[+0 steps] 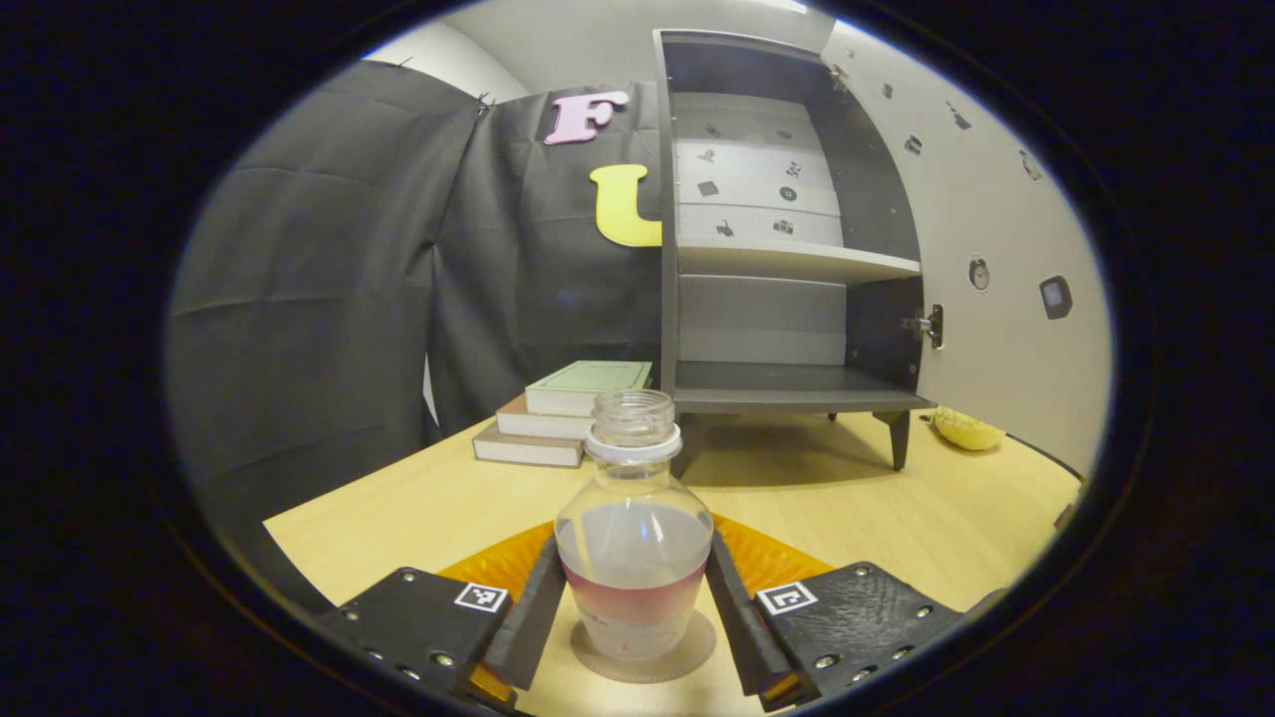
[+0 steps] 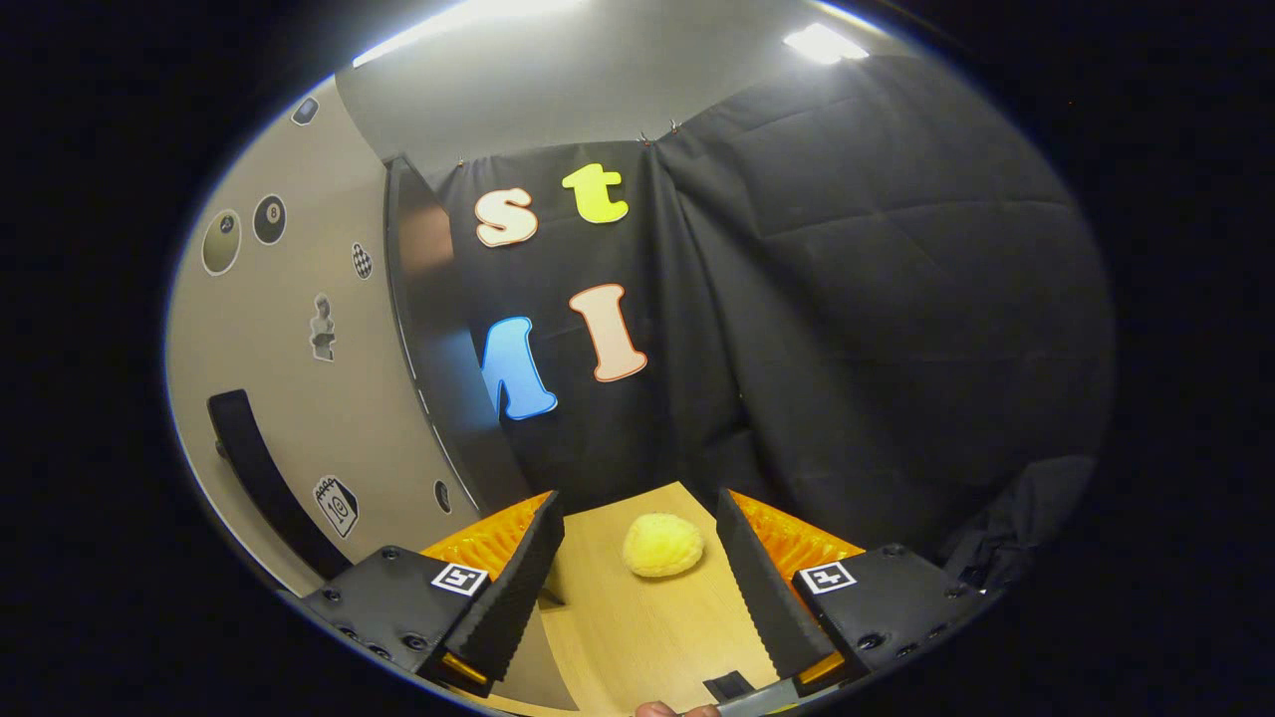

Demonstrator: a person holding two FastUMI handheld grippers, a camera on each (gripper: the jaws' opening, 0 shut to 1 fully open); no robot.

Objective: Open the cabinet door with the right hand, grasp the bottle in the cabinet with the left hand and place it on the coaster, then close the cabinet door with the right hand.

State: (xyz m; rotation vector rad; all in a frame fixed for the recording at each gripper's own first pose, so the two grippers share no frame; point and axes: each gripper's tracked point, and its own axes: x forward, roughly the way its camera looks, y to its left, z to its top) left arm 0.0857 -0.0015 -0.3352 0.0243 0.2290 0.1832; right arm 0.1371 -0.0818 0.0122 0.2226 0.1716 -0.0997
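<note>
- I am holding my left gripper (image 1: 635,617) around the bottle (image 1: 634,538) at the bottom centre of the left gripper view; its fingers (image 1: 528,617) are flanking the bottle's lower body, and I cannot tell whether they are pressing on it or have just come apart.
- The bottle is standing upright on the round coaster (image 1: 687,659), low in the frame, so the placing step looks about done to me.
- The cabinet (image 1: 777,259) is standing open at upper centre with both shelves bare, and its door (image 1: 996,249) is swinging out to the right, waiting for me to close it.
- I am keeping my right gripper (image 2: 637,588) spread wide and holding nothing, beside the door's outer face with its dark handle (image 2: 261,478) at lower left of the right gripper view, probably ready to push.
- A yellow lump (image 2: 662,545) is lying on the table (image 2: 647,637) between the fingers; I cannot make out what it is.
- The books (image 1: 568,413) are stacked left of the cabinet.
- The bottle's base is blurring through the liquid, and the coaster's near edge is cut off.
</note>
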